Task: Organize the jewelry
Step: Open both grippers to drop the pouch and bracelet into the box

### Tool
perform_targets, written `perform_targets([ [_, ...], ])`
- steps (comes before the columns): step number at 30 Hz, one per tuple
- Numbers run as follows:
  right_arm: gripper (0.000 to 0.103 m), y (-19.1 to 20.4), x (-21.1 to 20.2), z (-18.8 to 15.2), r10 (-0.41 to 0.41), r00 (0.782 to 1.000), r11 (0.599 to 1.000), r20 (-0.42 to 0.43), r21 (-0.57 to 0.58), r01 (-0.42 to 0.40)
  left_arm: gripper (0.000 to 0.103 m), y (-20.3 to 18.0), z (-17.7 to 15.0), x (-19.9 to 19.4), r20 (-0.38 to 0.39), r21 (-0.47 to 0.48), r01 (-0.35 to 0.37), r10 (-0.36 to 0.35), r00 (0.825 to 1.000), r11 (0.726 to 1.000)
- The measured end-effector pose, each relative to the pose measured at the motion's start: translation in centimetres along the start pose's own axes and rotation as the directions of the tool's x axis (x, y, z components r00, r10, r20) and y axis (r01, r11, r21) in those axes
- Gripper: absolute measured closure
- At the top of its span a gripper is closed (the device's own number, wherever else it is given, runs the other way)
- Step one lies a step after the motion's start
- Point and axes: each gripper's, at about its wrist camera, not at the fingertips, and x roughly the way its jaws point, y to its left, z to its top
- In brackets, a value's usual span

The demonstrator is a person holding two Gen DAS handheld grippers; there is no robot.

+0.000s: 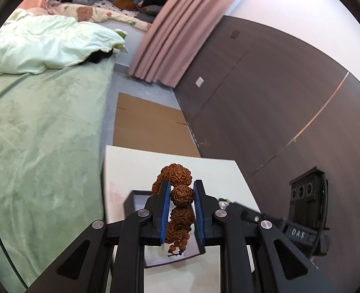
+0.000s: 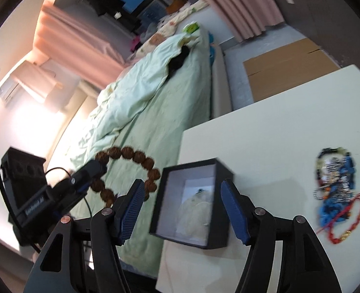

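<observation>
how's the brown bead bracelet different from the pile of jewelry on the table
The brown bead bracelet is one loop of big, rough, walnut-like beads; the jewelry pile is a tangle of thin blue, red and silvery strands. The bracelet hangs in the air, pinched in the left tongs, beside the black box; the pile lies untouched on the white table, on the box's other side. Both are still outside the box.

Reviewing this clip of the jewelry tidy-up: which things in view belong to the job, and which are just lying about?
Belongs to the job:
- brown bead bracelet, clamped in the left gripper
- open black box on the white table
- pile of tangled jewelry
- right gripper, open in front of the box

Lying about:
- green bed
- flattened cardboard
- pink curtain
</observation>
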Motion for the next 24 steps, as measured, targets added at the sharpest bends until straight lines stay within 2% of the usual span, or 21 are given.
perform_targets([
  [6, 0.038, -1.5, -1.5, 0.2, -0.021, 0.999, 0.999, 0.027, 0.047, 0.02, 0.083, -1.1, -0.9, 1.8, -0.051, 0.018, 0.043, -0.042, 0.998, 0.999],
  [11, 0.038, -2.4, -2.3, 0.1, -0.037, 0.999, 0.997, 0.031, 0.068, 0.035, 0.083, -1.0, -1.5, 4.1, -0.115, -0.018, 0.068, -0.07, 0.991, 0.998],
  [12, 0.038, -2.6, -2.5, 0.1, -0.043, 0.999, 0.997, 0.032, 0.072, 0.041, 0.081, -0.8, -1.6, 4.5, -0.13, -0.021, 0.053, -0.056, 0.99, 0.998],
  [14, 0.038, -2.8, -2.7, 0.2, -0.05, 0.998, 0.996, 0.03, 0.076, 0.048, 0.079, -0.2, -1.6, 5.0, -0.153, -0.021, -0.022, 0.019, 0.988, 1.0],
  [16, 0.038, -3.1, -3.2, 0.1, -0.056, 0.998, 0.996, 0.032, 0.077, 0.053, 0.078, 0.4, -1.6, 4.9, -0.149, -0.032, -0.05, 0.045, 0.988, 0.998],
  [18, 0.038, -3.2, -3.6, 0.0, -0.062, 0.997, 0.995, 0.037, 0.078, 0.059, 0.064, 0.7, -1.5, 4.8, -0.148, -0.044, -0.057, 0.05, 0.988, 0.997],
  [20, 0.038, -3.3, -4.1, 0.1, -0.068, 0.997, 0.995, 0.046, 0.077, 0.064, 0.033, 0.9, -1.5, 4.3, -0.126, -0.044, -0.066, 0.06, 0.99, 0.997],
  [21, 0.038, -3.4, -4.5, 0.2, -0.076, 0.996, 0.995, 0.052, 0.075, 0.072, 0.03, 0.8, -1.5, 4.1, -0.114, -0.041, -0.07, 0.065, 0.991, 0.997],
  [24, 0.038, -4.0, -5.5, 0.3, -0.099, 0.993, 0.993, 0.066, 0.071, 0.094, 0.029, 0.4, -1.5, 4.1, -0.112, -0.033, -0.067, 0.063, 0.992, 0.997],
])
